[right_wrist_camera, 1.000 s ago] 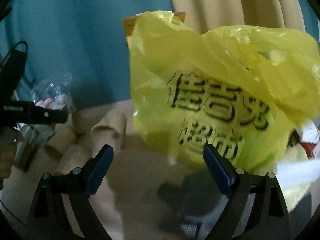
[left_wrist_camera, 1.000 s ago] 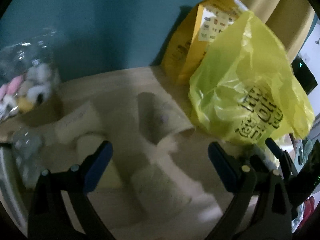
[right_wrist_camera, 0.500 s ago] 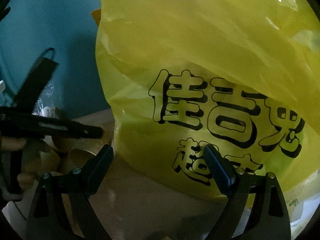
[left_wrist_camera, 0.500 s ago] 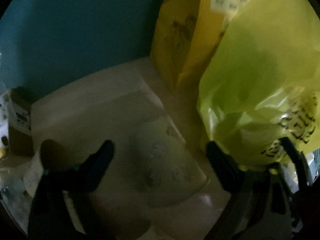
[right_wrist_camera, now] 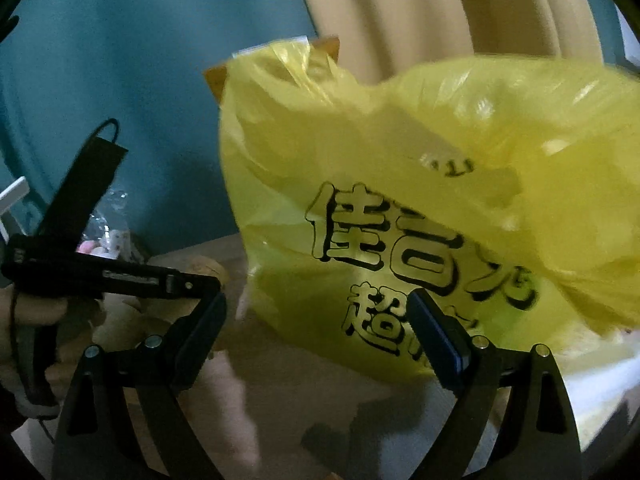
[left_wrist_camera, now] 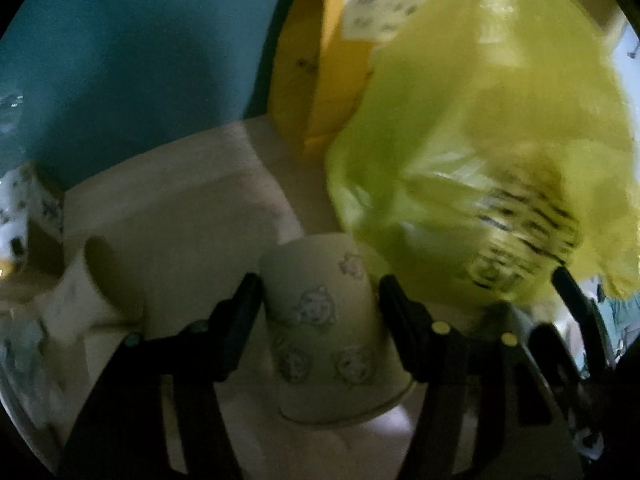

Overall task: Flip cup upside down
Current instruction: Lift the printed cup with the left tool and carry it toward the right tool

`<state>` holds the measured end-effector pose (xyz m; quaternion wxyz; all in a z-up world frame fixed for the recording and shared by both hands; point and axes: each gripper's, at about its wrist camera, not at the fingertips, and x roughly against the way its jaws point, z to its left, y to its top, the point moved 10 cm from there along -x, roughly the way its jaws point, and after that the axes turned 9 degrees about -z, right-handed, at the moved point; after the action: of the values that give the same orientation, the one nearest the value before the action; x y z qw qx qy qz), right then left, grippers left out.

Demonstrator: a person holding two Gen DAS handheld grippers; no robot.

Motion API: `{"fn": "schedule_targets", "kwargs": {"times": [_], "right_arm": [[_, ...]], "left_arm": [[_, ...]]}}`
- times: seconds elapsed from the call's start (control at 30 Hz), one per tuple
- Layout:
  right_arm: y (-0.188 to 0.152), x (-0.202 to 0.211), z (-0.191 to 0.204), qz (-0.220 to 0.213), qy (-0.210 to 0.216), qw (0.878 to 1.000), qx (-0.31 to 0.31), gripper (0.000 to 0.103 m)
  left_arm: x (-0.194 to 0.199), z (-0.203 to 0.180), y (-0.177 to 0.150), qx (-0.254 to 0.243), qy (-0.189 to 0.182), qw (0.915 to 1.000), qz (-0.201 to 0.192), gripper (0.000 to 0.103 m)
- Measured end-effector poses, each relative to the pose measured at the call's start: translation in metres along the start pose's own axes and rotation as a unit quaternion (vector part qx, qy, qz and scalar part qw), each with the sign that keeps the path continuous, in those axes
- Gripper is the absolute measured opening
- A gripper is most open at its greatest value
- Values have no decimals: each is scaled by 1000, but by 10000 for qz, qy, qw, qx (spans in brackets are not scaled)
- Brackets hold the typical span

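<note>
Teal wall (left_wrist_camera: 132,60) behind everything, cream curtain folds (right_wrist_camera: 440,8) to its right in the right wrist view. Pale bench (left_wrist_camera: 172,208) below, dim and blurred. Yellow plastic bag (right_wrist_camera: 400,208) bulky on the bench, black characters printed across its front, filling most of the right wrist view and the right side of the left wrist view (left_wrist_camera: 480,168). Orange-yellow paper packet (left_wrist_camera: 320,64) upright behind the bag, against the wall. Clear wrapper with pink and white bits (right_wrist_camera: 108,236) at the far left of the bench, near the wall. Pale paper cup (left_wrist_camera: 328,320) with faint cartoon prints, between the fingers of the left tongs (left_wrist_camera: 318,300), wide rim toward the camera and narrow base pointing away toward the bag; pads pressed against both sides of the cup wall, so closed on the cup. Second paper cup (left_wrist_camera: 84,284) lying on its side to the left, well apart from the gripped one, mouth facing right. Right tongs (right_wrist_camera: 318,332) spread wide, nothing between the fingers, pointed at the bag's lower front. Left tongs also seen side-on at the left edge of the right wrist view (right_wrist_camera: 200,286), gripped by a hand (right_wrist_camera: 28,312).
</note>
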<state>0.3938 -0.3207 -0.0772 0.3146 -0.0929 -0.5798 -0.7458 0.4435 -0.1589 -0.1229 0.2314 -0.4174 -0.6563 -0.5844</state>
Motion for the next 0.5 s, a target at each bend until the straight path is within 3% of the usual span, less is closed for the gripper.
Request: {"fn": "schedule_targets", "kwargs": {"times": [0.17, 0.33, 0.5], "right_arm": [[0, 44, 7, -191, -81, 9998, 29, 93], [-25, 81, 18, 26, 53, 10000, 17, 93], [-57, 118, 41, 233, 259, 9994, -30, 93]], "left_arm": [[53, -22, -40, 54, -234, 9994, -244, 62], [100, -32, -88, 273, -344, 9984, -359, 62], [133, -22, -159, 622, -239, 9973, -318, 62]]}}
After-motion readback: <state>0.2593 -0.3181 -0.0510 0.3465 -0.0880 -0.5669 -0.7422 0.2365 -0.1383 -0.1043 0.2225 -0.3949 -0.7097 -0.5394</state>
